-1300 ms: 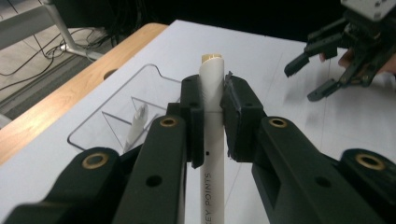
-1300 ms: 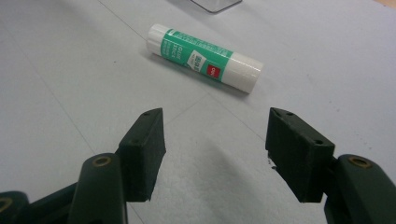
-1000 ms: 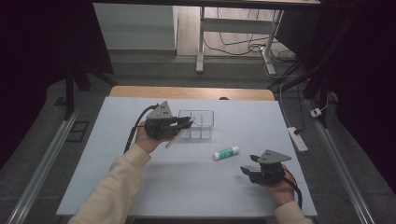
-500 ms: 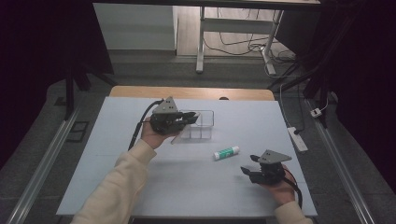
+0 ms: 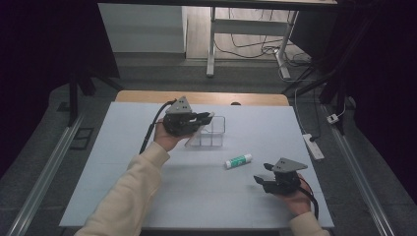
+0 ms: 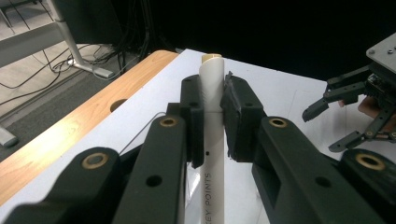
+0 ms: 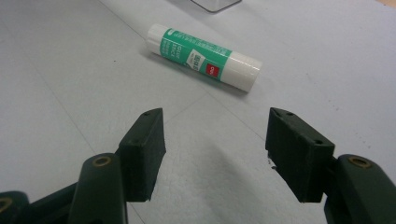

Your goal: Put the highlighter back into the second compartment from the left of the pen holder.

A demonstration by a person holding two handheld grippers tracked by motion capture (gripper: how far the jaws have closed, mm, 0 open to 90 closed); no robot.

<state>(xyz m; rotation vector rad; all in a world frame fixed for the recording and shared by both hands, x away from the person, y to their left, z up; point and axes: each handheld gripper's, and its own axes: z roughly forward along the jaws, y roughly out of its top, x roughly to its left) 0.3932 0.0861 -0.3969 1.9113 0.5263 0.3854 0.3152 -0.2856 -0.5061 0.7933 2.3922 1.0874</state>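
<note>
My left gripper [image 5: 205,117] is shut on a white pen [image 6: 211,116] with printed letters on its barrel, which runs lengthwise between the jaws. It hovers at the left rim of a clear plastic divided box [image 5: 212,133] on the pale blue table mat. A green-and-white glue stick [image 5: 238,160] lies on the mat in front of the box. My right gripper [image 5: 262,179] rests low at the front right, open, nothing between its jaws. In the right gripper view the glue stick [image 7: 203,57] lies a little beyond the open gripper [image 7: 215,154].
The mat [image 5: 123,196] covers a wooden table whose far edge [image 5: 147,96] shows as a bare strip. A white power strip [image 5: 314,146] lies at the right edge. Beyond the table stand a desk frame [image 5: 211,44] and loose cables on the floor.
My left gripper has carried the pen a little to the right and farther away, up to the clear box. The right gripper and the glue stick have stayed put.
</note>
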